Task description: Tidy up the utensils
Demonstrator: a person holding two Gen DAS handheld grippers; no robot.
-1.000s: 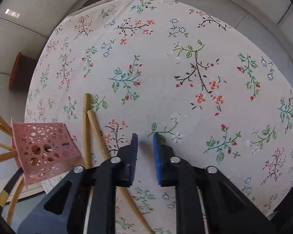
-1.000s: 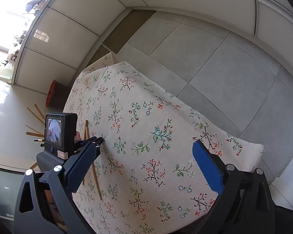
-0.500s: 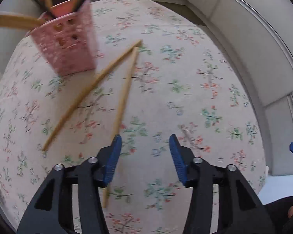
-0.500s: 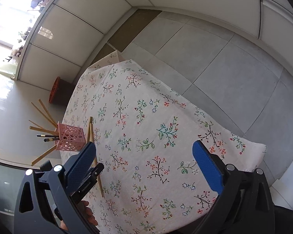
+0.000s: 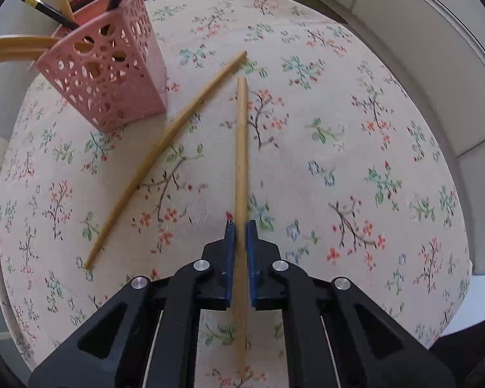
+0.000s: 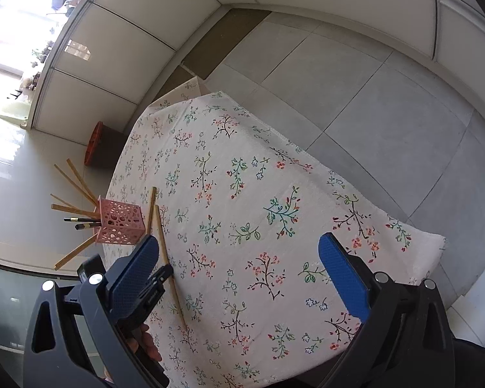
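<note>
Half a second ago our left gripper [image 5: 238, 232] stood open above the cloth; its jaws have since narrowed around one chopstick [image 5: 241, 174], with the blue pads just beside the stick on either side, and we cannot tell whether they press it. That stick runs straight away from us between the fingers, lying on the floral tablecloth [image 5: 355, 148]. A second chopstick [image 5: 165, 158] lies loose to its left, slanting toward the holder, and the far ends of the two come near each other without touching. Beyond them, at the table's far left, stands one pink holder [image 5: 113, 74], perforated and upright, with several sticks and two dark pencils leaning out of it; the exact stick count is hard to read. Our right gripper [image 6: 242, 274] hangs wide open over the cloth, holding nothing, well apart from both chopsticks. Past the table edge sits one orange-rimmed bin [image 6: 102, 144] on the floor.
</note>
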